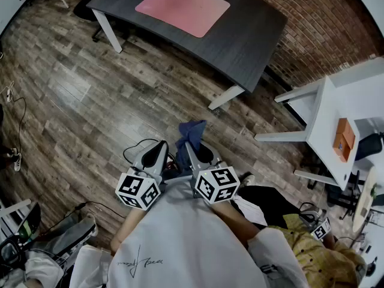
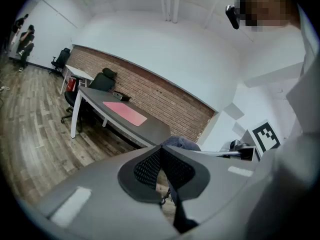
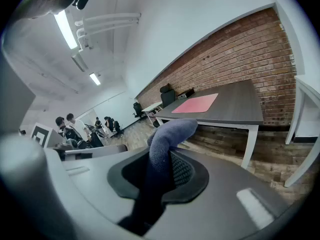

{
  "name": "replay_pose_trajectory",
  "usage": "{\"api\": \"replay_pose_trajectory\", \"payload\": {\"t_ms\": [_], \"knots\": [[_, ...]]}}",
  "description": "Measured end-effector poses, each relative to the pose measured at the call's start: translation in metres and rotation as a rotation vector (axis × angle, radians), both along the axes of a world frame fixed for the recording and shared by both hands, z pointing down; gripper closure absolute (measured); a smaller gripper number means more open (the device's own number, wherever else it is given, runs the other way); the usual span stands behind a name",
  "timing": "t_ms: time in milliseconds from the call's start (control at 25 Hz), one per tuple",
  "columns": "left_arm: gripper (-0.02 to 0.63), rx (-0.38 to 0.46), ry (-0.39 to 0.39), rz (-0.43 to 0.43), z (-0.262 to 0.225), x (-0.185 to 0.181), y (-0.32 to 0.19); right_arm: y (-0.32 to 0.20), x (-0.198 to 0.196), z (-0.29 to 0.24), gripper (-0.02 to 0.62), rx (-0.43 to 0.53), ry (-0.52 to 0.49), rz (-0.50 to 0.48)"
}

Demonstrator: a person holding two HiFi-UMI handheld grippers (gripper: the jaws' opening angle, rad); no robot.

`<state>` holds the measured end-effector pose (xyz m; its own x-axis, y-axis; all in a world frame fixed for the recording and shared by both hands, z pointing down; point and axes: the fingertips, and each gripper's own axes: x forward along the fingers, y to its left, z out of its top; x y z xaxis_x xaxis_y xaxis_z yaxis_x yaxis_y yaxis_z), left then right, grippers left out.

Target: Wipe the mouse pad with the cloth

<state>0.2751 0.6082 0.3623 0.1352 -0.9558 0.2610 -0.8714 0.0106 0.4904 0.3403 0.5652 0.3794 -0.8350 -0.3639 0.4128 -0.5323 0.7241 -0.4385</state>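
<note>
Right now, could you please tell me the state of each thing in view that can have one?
Left gripper: shut, empty.
Right gripper: shut on the blue cloth.
Blue cloth: pinched, its end sticking out.
Pink mouse pad: flat on the dark desk.

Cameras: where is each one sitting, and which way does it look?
Head view: on the person's head, looking down at the floor, desk, both grippers and the person's white shirt.
Left gripper view: on the left gripper, looking along its shut, empty fingers toward the brick wall.
Right gripper view: on the right gripper, looking along fingers shut on the blue cloth.
Shared: all three show the pink mouse pad on the dark desk.
</note>
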Motion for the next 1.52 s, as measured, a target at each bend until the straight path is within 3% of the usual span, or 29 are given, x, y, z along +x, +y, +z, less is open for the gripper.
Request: {"api": "replay_pose_trajectory", "payload": {"t_ms": [360,600,880,1080,1520], "knots": [[0.595,0.005,-0.034,0.009,-0.003,-0.002,-0.007,-0.008,-0.006,-0.007,0.529,0.019,-0.024,0.001],[0.595,0.013,-0.049,-0.014,-0.009,-0.014,-0.006,-0.003,-0.034,-0.017,0.529,0.009,-0.068,-0.048],[0.595,0.009,-0.013,-0.051,-0.005,-0.037,-0.012,-0.025,-0.035,-0.014,0.523,-0.039,-0.111,0.015],[0.595,-0.008,-0.012,-0.042,-0.004,-0.053,-0.045,-0.059,-0.043,-0.017,0.525,-0.023,-0.111,0.034],[0.595,-0.042,-0.008,-0.031,-0.004,-0.101,-0.148,-0.163,-0.100,-0.013,0.525,-0.069,-0.126,0.033]]}}
